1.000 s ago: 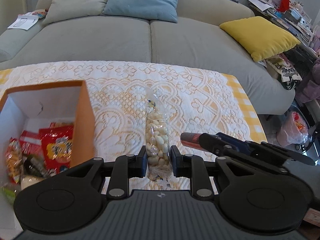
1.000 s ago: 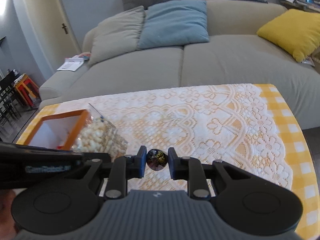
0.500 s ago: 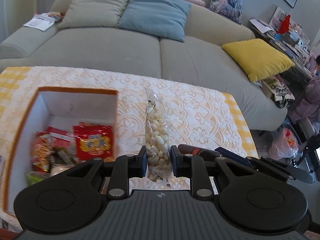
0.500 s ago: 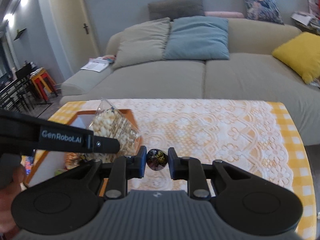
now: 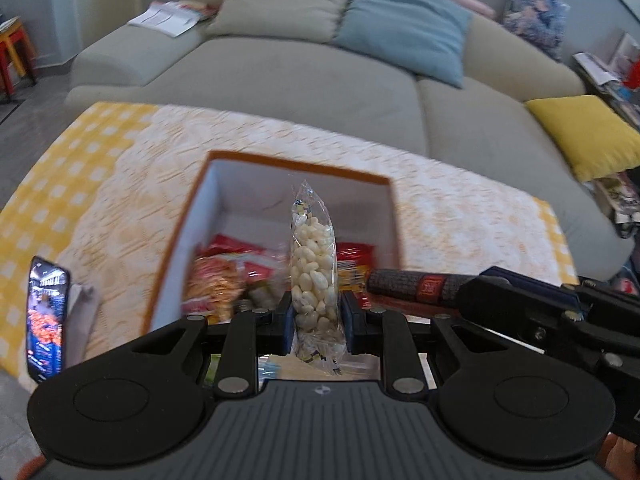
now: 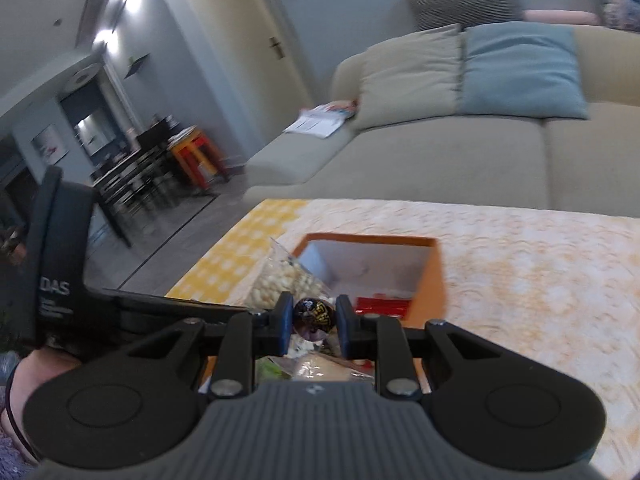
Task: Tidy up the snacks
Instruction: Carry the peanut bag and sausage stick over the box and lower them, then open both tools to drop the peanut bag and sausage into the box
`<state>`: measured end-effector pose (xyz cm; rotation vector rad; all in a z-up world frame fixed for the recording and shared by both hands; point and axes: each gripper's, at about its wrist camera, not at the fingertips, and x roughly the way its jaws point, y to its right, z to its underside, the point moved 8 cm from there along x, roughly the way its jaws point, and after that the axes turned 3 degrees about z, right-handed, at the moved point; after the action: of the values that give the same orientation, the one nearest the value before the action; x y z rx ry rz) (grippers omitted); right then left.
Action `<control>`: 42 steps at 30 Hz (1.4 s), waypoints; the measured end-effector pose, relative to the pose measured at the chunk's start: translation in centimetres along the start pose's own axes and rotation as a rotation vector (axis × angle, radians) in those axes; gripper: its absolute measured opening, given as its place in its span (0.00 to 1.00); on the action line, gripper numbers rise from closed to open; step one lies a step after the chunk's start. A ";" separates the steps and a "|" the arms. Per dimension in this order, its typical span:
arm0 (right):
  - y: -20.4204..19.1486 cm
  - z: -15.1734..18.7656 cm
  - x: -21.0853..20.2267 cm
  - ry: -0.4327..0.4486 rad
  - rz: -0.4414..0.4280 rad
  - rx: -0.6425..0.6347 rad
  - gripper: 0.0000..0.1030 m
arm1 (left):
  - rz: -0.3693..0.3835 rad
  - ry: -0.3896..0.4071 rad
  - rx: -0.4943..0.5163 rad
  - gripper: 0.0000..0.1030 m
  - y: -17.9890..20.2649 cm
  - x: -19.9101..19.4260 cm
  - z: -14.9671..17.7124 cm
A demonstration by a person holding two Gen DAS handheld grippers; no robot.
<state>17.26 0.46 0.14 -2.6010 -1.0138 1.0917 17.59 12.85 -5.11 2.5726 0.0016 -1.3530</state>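
Clear bag of white snacks [image 5: 314,280] upright between left fingers [image 5: 285,320].

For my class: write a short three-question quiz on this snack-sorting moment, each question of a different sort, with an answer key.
1. True or false: the left gripper is shut on a clear bag of white candies.
2. Multiple choice: what does the right gripper hold? A) a dark stick-shaped snack B) a phone C) a yellow cushion
3. Fill in: the orange box already holds several snack ____.

Key:
1. True. The bag stands upright between the pads, in front of the box opening.
2. A. The dark stick-shaped snack is seen end-on in the right wrist view.
3. Packets; red packets lie inside.
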 end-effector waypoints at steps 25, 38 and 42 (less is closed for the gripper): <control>1.9 5.8 14.3 -0.278 0.120 -0.136 0.20 | -0.005 -0.071 0.069 0.25 -3.7 9.3 -3.8; 3.4 4.2 12.5 -0.205 0.177 -0.094 0.35 | -0.086 -0.205 0.113 0.31 -4.5 12.6 -2.5; 3.8 4.0 11.6 -0.169 0.190 -0.077 0.36 | -0.135 -0.238 0.164 0.32 -3.9 13.1 -2.1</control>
<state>22.49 4.42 -10.89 -2.7516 -0.8696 1.3627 26.39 15.72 -15.41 2.5635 0.0251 -1.7713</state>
